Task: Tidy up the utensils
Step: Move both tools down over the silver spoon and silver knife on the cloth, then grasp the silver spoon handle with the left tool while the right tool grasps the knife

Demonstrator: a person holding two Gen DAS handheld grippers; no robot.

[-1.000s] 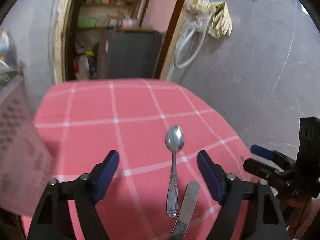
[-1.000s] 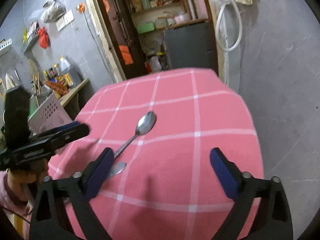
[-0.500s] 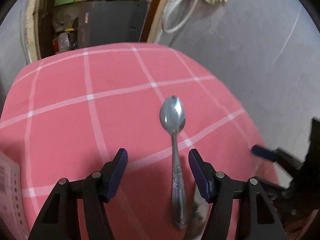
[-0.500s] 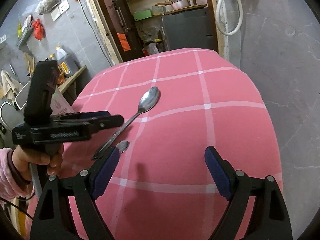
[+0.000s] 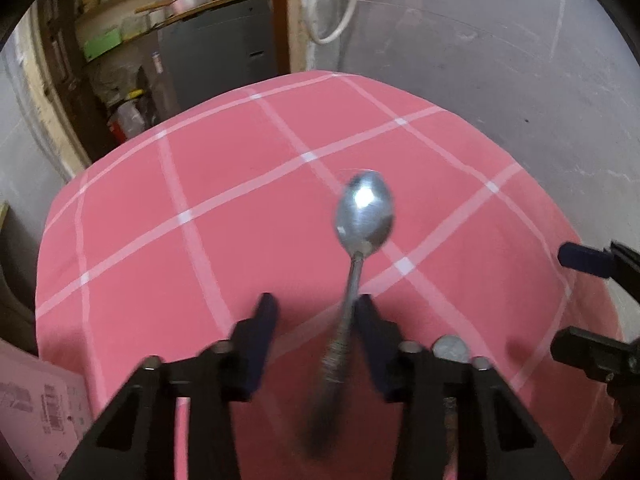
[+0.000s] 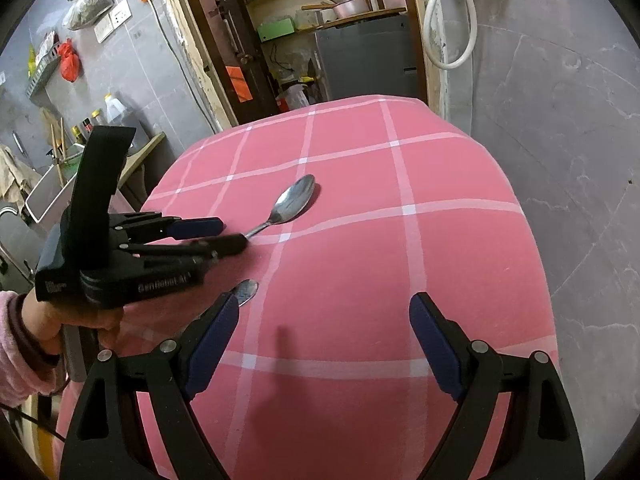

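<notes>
A steel spoon (image 5: 365, 210) lies on the pink checked tablecloth (image 5: 224, 184), bowl pointing away; it also shows in the right wrist view (image 6: 294, 200). My left gripper (image 5: 316, 312) is low over its handle, jaws partly closed with the handle between them beside the right pad; a gap still shows on the left. The right wrist view shows the left gripper (image 6: 228, 232) at the handle. A second utensil's rounded end (image 6: 246, 291) lies nearer, also in the left wrist view (image 5: 451, 348). My right gripper (image 6: 324, 332) is open and empty above the cloth.
The table's far and right edges drop to a grey floor (image 6: 560, 140). A doorway with shelves and a dark cabinet (image 6: 360, 60) is behind. A pink perforated basket (image 5: 36, 412) stands at the left edge.
My left gripper moved forward and down along the spoon handle and its jaws narrowed around it. The right gripper stayed open, shifting slightly.
</notes>
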